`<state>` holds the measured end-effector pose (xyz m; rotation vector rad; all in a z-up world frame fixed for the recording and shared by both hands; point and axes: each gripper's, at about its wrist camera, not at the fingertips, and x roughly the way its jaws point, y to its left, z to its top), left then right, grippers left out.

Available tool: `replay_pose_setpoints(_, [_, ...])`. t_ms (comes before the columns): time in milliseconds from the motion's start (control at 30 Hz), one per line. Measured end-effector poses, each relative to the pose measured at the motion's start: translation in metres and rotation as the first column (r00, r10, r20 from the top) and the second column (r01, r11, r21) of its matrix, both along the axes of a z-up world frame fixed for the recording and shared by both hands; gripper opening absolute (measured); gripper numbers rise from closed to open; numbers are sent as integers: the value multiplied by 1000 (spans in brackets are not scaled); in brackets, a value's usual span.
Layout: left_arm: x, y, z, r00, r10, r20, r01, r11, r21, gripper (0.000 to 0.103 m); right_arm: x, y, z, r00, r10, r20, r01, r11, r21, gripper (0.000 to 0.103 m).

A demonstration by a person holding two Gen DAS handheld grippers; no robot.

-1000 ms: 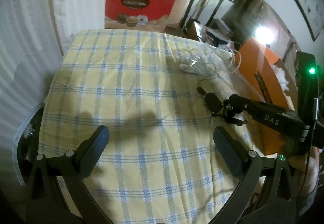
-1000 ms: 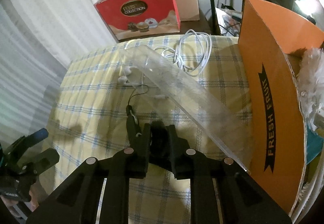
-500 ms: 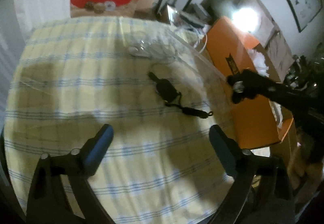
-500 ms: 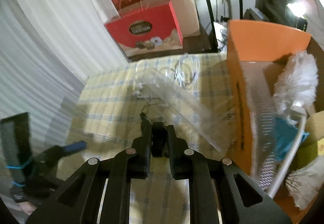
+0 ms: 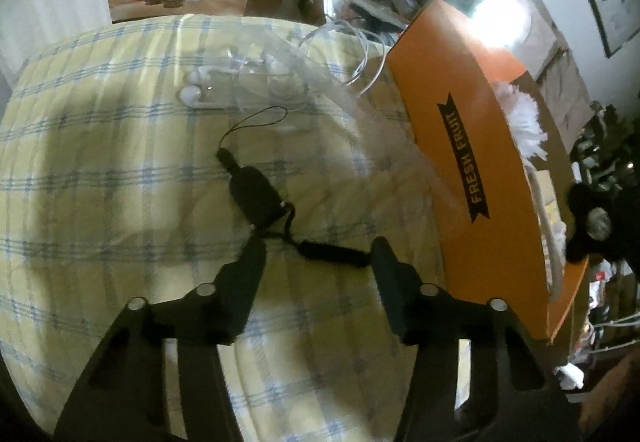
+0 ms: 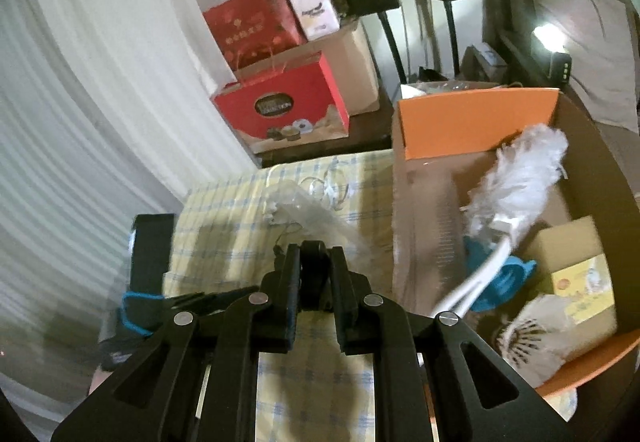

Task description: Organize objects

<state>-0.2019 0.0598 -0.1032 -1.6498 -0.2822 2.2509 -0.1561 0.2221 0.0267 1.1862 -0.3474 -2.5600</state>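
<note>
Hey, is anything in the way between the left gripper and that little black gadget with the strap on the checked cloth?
Nothing visible. The left gripper hangs right over the black gadget and its strap, jaws closing with the strap between them; the clear plastic sheet lies farther off.

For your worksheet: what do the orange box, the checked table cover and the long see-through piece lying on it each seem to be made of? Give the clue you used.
Orange box: probably cardboard, matt, with plain brown inner walls and printed lettering outside.
Checked table cover: seems woven cloth, matt, soft, wrinkling and sagging slightly.
See-through piece: likely thin clear plastic, glossy, with glints, the checks showing through it.
</note>
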Motion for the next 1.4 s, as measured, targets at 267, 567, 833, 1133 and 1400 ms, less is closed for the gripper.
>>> replay_pose_setpoints(267, [-1, 22, -11, 1000, 5, 17, -5, 1000, -23, 36, 13, 25, 8, 1000, -21, -14, 20, 1000, -13, 14])
replay_pose_setpoints(567, [-3, 34, -12, 999, 37, -38, -40, 997, -61, 12, 20, 42, 9, 999, -36, -23, 36, 999, -21, 14])
replay_pose_setpoints(833, [8, 28, 8, 997, 12, -75, -14, 999, -32, 10, 28, 58, 18, 997, -59, -42, 59, 998, -20, 14])
replay_pose_setpoints(1133, [31, 28, 87, 976, -46, -215, 57, 997, 46, 10, 37, 84, 21, 993, -109, -48, 108, 994, -22, 14])
replay_pose_setpoints(1400, [50, 58, 143, 945, -135, -297, 173, 979, 104, 10, 45, 111, 28, 986, -156, -60, 156, 988, -8, 14])
